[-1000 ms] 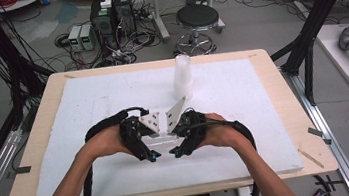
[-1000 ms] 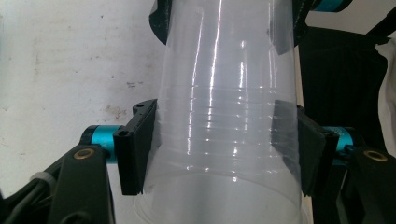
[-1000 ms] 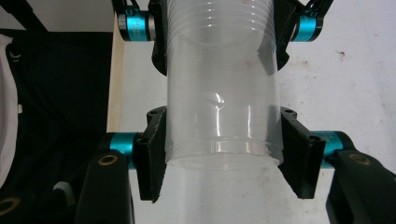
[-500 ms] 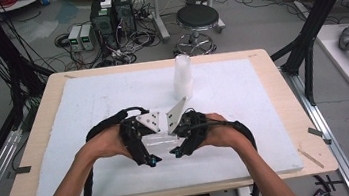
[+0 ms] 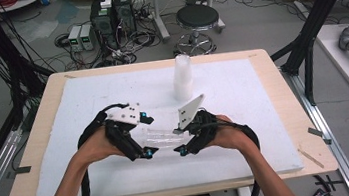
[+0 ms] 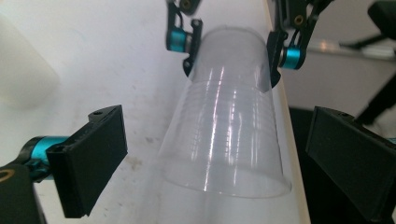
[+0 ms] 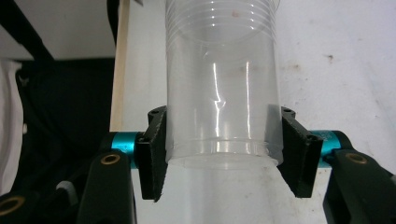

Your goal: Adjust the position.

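— What is in your grip?

— A clear plastic cup [image 5: 163,136], lying level just above the white sheet [image 5: 257,93] on the table [image 5: 42,101]. My right gripper [image 7: 223,154] clamps its narrow base, a pad pressed against each side. My left gripper [image 6: 215,158] stands wide, its black pads apart from the cup's rim end and touching nothing.

— Any lettering to read?

— None that I can make out; the cup carries only moulded ridges.

— And around you?

— A stack of white cups [image 5: 182,77] stands upright farther back on the scuffed sheet. Beyond the wooden table edge: a black stool [image 5: 198,19], computer boxes [image 5: 112,15] and tangled cables on a grey floor.
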A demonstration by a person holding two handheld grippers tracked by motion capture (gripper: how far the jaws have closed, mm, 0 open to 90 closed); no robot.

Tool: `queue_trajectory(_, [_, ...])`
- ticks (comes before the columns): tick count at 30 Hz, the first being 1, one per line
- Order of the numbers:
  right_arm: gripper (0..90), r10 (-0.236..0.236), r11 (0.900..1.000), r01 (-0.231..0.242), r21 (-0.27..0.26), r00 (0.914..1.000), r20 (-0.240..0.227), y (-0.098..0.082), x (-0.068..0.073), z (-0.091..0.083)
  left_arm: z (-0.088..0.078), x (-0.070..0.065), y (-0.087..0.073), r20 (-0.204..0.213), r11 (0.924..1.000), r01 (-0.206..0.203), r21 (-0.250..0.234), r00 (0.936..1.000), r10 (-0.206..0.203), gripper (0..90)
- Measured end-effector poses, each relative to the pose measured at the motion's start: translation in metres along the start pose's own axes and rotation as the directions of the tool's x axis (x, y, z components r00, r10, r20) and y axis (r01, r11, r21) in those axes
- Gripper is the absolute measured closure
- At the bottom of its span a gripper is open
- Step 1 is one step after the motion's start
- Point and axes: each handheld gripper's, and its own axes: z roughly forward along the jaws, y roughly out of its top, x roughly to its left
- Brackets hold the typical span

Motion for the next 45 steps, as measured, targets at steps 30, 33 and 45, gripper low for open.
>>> queue_trajectory(30, [42.6, 0.062, 0.865, -0.085, -0.494, 0.9960, -0.063, -0.055, -0.002, 0.006, 0.006, -0.009, -0.064, 0.004, 0.8716, 0.110, -0.478, 0.9925, -0.122, 5.2])
queue_trajectory(33, [42.6, 0.057, 0.849, -0.082, -0.522, 0.9963, -0.064, -0.057, -0.002, 0.007, 0.008, -0.009, -0.062, 0.009, 0.8655, 0.105, -0.490, 0.9933, -0.115, 5.3])
queue_trajectory(45, [42.6, 0.055, 0.823, -0.097, -0.559, 0.9943, -0.092, -0.060, -0.002, 0.009, 0.021, -0.009, -0.052, 0.027, 0.8623, 0.101, -0.496, 0.9945, -0.101, 5.3])
